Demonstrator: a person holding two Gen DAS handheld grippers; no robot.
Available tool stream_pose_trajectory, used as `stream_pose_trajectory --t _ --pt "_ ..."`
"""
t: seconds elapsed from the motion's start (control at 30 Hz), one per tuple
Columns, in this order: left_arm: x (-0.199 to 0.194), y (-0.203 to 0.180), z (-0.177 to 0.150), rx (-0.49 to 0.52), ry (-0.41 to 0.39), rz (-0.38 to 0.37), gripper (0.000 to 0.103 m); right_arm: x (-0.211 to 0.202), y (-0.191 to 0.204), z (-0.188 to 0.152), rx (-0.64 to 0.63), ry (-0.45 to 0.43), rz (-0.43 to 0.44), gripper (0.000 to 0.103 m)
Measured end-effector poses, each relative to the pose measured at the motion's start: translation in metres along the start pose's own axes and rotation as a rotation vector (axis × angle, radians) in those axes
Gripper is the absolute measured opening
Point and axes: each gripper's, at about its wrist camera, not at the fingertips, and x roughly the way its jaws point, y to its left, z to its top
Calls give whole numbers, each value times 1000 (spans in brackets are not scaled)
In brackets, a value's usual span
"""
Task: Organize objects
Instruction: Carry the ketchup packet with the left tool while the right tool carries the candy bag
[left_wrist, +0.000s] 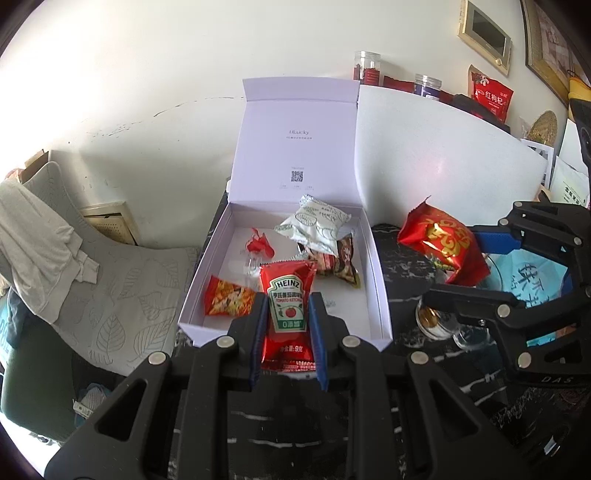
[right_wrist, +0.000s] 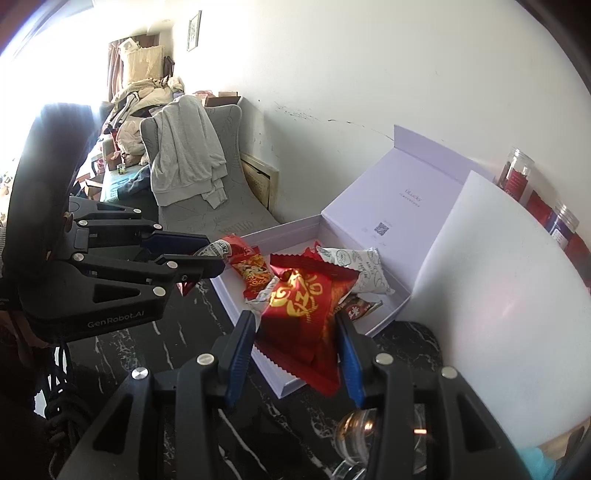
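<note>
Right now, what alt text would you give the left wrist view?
The left gripper clamps a Heinz ketchup sachet above an open white box already holding several snack packets. To the right, the right gripper grips a red-and-gold snack bag over a black marbled table.

Daylight enters from the upper left in both views and overexposes the wall (left_wrist: 92, 74) there to plain white. The right wrist view shows the same burnout around the window area (right_wrist: 33, 48). Fisheye distortion bends straight edges near the frame borders, and the corners vignette to black. The dark table (left_wrist: 402, 266) reads underexposed. Central packaging stays sharp; near foreground parts are slightly soft.
</note>
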Motion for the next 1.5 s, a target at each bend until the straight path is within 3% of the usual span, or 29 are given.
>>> stream_pose_trajectory --t 0.43,0.67,0.83,1.17,1.5 --pt "55 17 29 -43 22 -46 21 42 -20 24 -20 63 -26 45" --pt "76 25 55 -74 -2 -31 21 59 -42 50 -11 89 -18 45" --pt "90 33 72 -94 -23 54 21 72 -58 70 -17 107 -22 44" --pt "121 50 90 -134 0 116 21 96 -74 97 -60 118 -8 44" --pt "164 57 85 -127 99 127 21 147 -78 113 -43 241 44 44"
